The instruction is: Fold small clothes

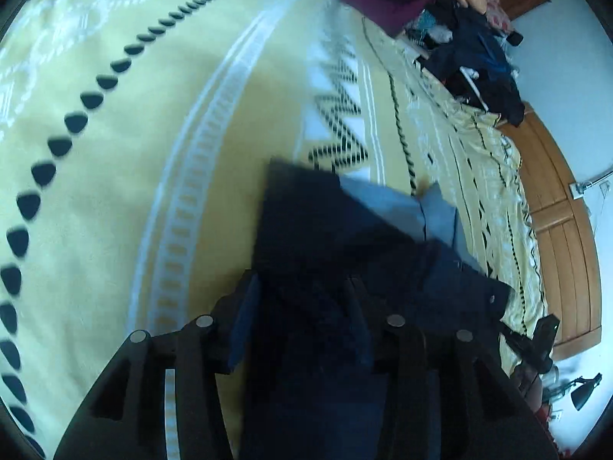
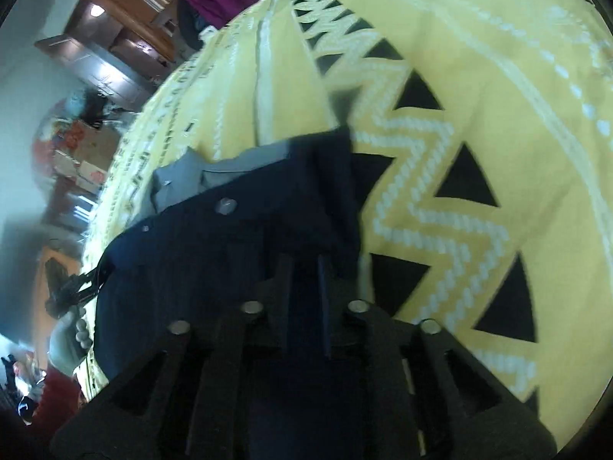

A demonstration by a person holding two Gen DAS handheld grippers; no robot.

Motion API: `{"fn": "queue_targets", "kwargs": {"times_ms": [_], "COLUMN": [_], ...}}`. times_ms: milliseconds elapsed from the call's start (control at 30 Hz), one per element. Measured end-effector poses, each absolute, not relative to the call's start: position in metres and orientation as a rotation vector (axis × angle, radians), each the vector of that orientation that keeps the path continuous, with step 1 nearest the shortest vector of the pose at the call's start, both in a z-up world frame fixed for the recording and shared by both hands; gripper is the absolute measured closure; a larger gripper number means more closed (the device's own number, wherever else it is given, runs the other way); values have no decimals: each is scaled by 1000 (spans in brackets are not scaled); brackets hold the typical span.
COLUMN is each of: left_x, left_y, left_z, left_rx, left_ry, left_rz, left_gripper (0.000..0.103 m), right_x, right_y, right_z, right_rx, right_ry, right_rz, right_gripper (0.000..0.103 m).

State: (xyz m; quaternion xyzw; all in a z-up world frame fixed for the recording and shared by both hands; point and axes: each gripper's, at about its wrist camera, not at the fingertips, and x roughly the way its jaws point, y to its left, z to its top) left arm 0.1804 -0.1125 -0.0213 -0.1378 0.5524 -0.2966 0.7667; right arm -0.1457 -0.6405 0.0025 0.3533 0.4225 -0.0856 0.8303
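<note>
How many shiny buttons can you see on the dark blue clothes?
2, seen from the right wrist view: a big round button near the garment's top edge beside the grey lining, and a small stud further left. The dark blue garment is bunched, so more may be hidden.

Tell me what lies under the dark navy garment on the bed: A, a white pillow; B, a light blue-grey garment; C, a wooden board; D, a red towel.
B: a light blue-grey garment pokes out from beneath the navy garment on the yellow bedspread, seen in both wrist views.
</note>
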Motion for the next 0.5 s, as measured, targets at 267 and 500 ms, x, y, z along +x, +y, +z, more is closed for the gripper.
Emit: {"fn": "queue_targets", "kwargs": {"times_ms": [267, 500], "left_x": [166, 149], "left_y": [-106, -93], "left_z": [39, 12], "left_rx": [-155, -201], "left_ry": [981, 1054], "left_rz": [-637, -645], "left_gripper": [33, 33], "right_x": [-134, -123], "right_y": [-621, -634], "right_z": [7, -1], "right_rx": [617, 668], "right_ry": [881, 869], "right_rz": [-112, -113], "right_gripper": [42, 81]}}
